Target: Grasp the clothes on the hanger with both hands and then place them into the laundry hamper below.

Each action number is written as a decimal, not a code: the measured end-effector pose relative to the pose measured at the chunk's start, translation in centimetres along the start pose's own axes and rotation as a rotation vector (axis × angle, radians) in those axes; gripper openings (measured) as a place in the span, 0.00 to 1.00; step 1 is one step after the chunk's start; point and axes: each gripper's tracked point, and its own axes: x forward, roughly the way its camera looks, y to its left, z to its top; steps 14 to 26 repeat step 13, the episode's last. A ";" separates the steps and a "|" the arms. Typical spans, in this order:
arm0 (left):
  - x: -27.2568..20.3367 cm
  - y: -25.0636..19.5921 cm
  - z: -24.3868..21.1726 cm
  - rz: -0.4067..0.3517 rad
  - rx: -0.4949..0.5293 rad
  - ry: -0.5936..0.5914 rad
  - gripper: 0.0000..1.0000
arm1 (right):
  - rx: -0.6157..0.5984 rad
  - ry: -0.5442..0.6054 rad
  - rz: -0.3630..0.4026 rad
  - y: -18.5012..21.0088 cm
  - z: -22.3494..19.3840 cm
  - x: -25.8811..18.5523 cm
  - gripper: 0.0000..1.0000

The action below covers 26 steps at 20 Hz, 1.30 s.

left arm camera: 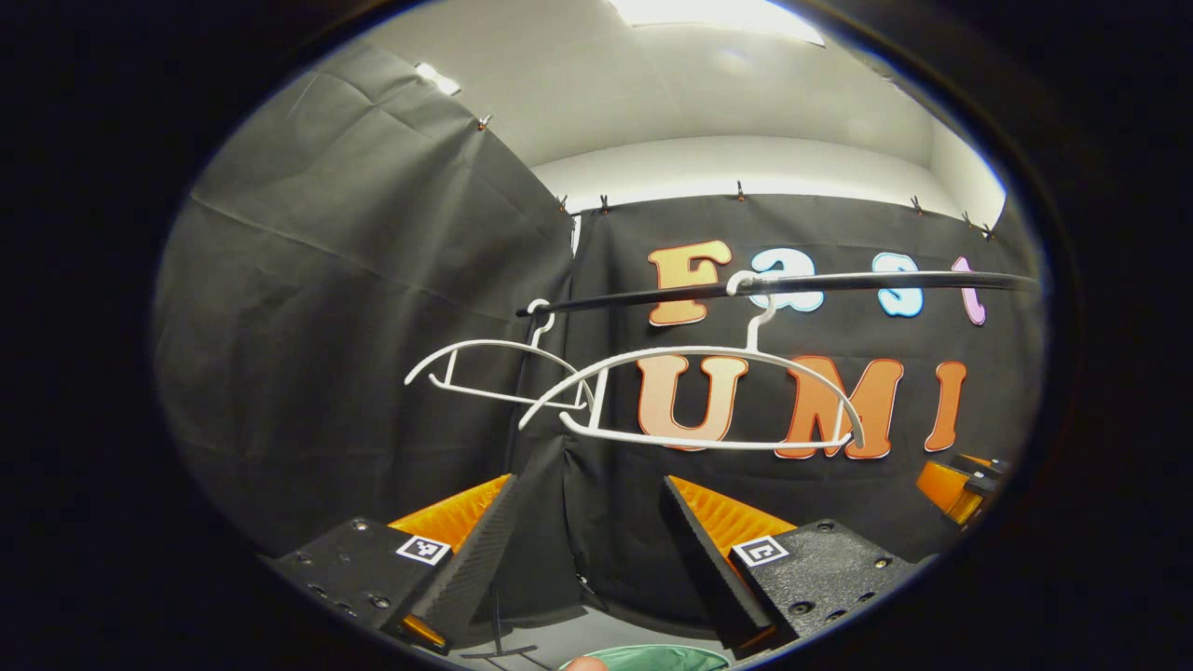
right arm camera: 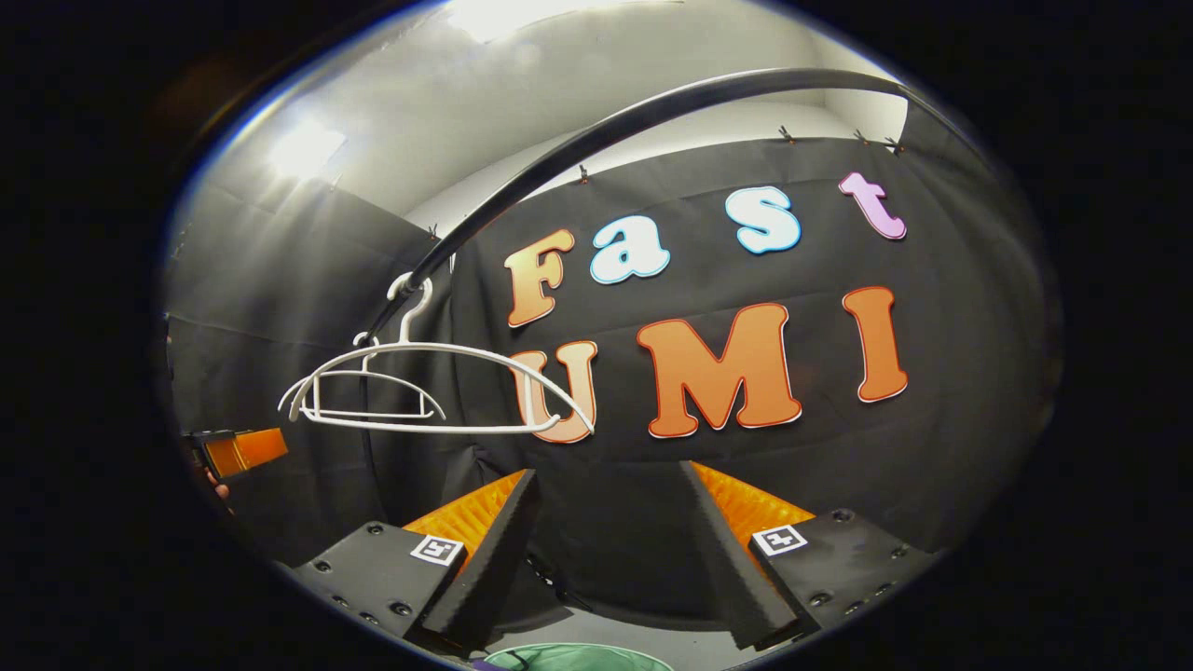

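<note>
Two white plastic hangers hang bare on a black rail (left arm camera: 839, 281): the nearer hanger (left arm camera: 708, 351) at centre, the farther hanger (left arm camera: 485, 343) to its left. No clothes are on them. My left gripper (left arm camera: 589, 485) is open below the hangers, nothing between its fingers. In the right gripper view the same rail (right arm camera: 596, 135) arcs overhead with both hangers (right arm camera: 466, 350) at left; my right gripper (right arm camera: 610, 471) is open and holds nothing. The green laundry hamper's rim (left arm camera: 662, 657) (right arm camera: 578, 657) peeks in below each gripper.
The right gripper (left arm camera: 960, 489) shows at the far right edge of the left gripper view, and the left gripper (right arm camera: 238, 450) at the far left of the right gripper view. Black cloth walls close in behind and to the left. A fingertip (left arm camera: 587, 664) shows by the hamper.
</note>
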 end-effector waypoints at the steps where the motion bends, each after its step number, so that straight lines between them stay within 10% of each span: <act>1: 0.0 -0.1 0.1 -0.002 -0.001 -0.002 0.95 | 0.004 -0.001 0.000 0.0 0.0 0.0 1.00; 26: -0.1 1.0 -0.3 0.015 -0.018 0.010 0.95 | 0.021 0.023 0.005 0.1 -0.4 -0.1 0.97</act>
